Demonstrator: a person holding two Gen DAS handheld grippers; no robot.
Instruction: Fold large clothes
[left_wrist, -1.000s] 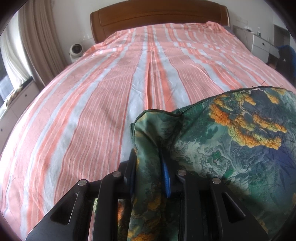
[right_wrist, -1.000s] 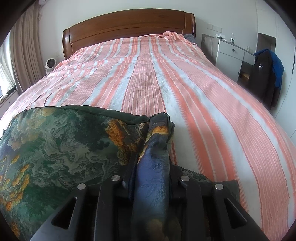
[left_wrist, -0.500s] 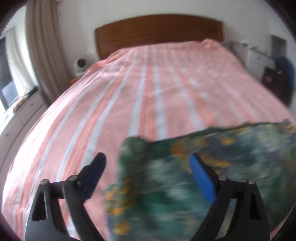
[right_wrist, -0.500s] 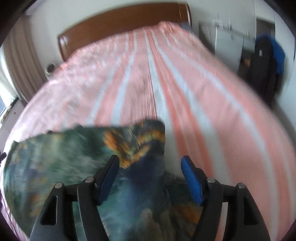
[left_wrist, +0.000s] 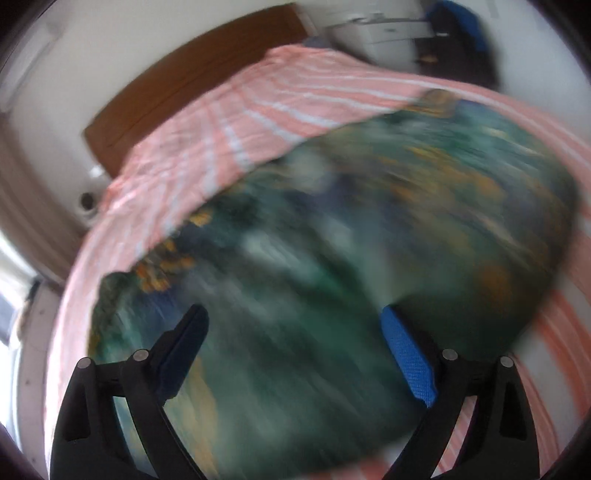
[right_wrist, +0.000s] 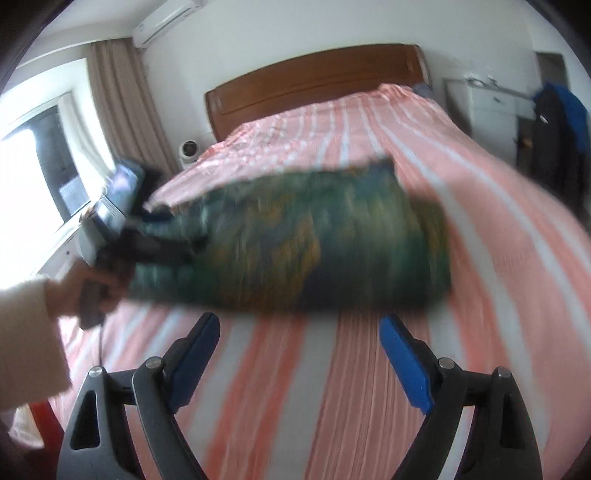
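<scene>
A green garment with orange and blue print (right_wrist: 314, 236) lies folded in a wide band across the bed (right_wrist: 480, 229) with the pink striped sheet. It fills the left wrist view (left_wrist: 351, 240), which is blurred. My left gripper (left_wrist: 295, 354) is open and empty, low over the garment's left end. It shows in the right wrist view (right_wrist: 159, 236), held in a hand at the garment's left edge. My right gripper (right_wrist: 299, 354) is open and empty, above the sheet just in front of the garment.
A wooden headboard (right_wrist: 314, 77) stands at the far end. A white dresser (right_wrist: 491, 103) and a dark jacket (right_wrist: 557, 122) stand to the right of the bed. A curtain (right_wrist: 118, 107), a window and a small white fan (right_wrist: 190, 149) are on the left.
Both grippers have let go of the garment corners and opened. The garment has dropped flat on the bed. Both grippers have pulled back, and the left one has swung to face right.
</scene>
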